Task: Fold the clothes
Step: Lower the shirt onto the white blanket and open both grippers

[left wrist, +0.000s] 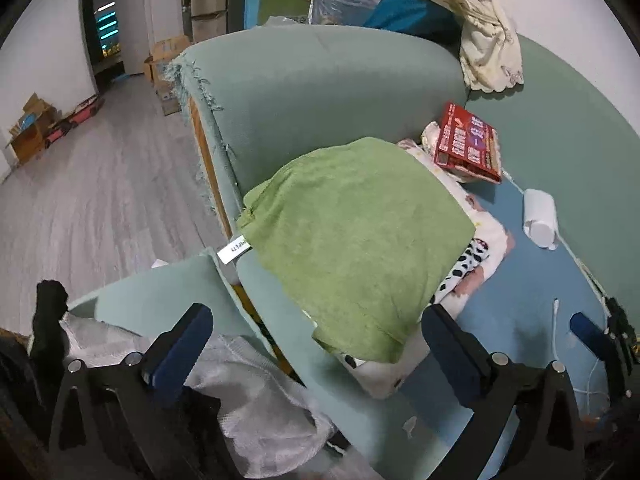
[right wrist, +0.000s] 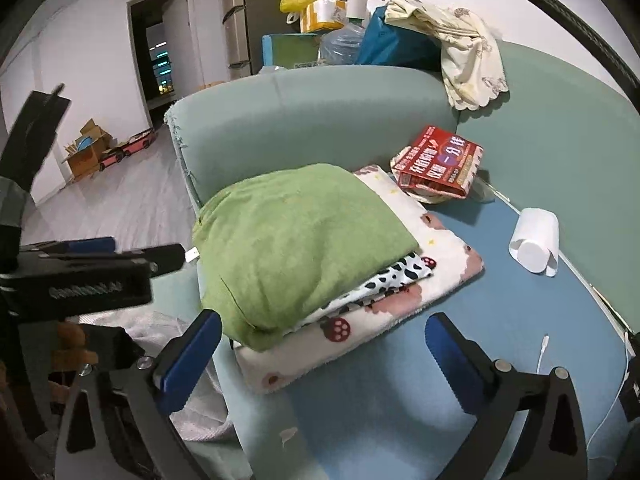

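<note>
A folded green cloth (left wrist: pixel 352 240) tops a stack on the blue sofa seat (left wrist: pixel 520 300). Under it lie a cow-print cloth (right wrist: pixel 396 276) and a white cloth with pink patterns (right wrist: pixel 400 312), both folded. My left gripper (left wrist: pixel 316 344) is open just in front of the stack's near edge, with nothing between its fingers. Beside it, my right gripper (right wrist: pixel 322 356) is also open and empty, near the stack's front corner. A crumpled white cloth (left wrist: pixel 248 392) lies low on the left, beside the seat. The left gripper's body (right wrist: pixel 80 276) shows at the left of the right wrist view.
A red box (left wrist: pixel 468 144) and a white roll (left wrist: pixel 540 216) lie on the seat behind and right of the stack. A white cable (left wrist: pixel 556 336) runs along the seat's right side. A cream cloth (left wrist: pixel 488 40) hangs over the sofa back. Grey floor (left wrist: pixel 100 200) lies left.
</note>
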A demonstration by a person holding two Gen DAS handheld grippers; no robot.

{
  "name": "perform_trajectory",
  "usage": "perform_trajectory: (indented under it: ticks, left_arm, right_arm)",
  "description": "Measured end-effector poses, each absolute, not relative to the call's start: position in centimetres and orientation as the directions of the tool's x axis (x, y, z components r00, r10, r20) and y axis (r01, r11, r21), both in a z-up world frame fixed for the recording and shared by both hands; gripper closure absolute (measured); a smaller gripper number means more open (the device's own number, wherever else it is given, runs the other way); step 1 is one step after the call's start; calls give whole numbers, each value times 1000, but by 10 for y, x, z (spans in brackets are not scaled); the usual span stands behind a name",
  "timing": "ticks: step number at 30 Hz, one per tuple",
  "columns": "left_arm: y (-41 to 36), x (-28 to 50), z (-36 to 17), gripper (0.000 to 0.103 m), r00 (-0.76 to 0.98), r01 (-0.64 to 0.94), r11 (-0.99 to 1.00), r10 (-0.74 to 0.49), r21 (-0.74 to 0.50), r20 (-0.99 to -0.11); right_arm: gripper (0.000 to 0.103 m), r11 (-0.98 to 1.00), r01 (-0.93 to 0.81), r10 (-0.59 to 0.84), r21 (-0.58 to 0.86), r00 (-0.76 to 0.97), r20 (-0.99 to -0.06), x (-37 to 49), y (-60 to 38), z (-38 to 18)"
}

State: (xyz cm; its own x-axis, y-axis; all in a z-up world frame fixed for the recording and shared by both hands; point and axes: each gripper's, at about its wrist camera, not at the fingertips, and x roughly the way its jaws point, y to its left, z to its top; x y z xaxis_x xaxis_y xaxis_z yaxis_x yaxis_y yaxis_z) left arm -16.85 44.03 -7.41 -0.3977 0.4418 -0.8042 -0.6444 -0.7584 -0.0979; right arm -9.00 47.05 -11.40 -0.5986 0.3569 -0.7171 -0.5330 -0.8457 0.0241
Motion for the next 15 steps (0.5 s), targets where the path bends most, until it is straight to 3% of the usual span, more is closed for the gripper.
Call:
perform_trajectory:
  ticks: [15]
  left_arm:
    - [442, -162, -76, 0, -384, -648, -755, 440, -103, -811]
  right_arm:
    - [0, -824, -564, 359, 52, -591, -722, -78, 477, -111]
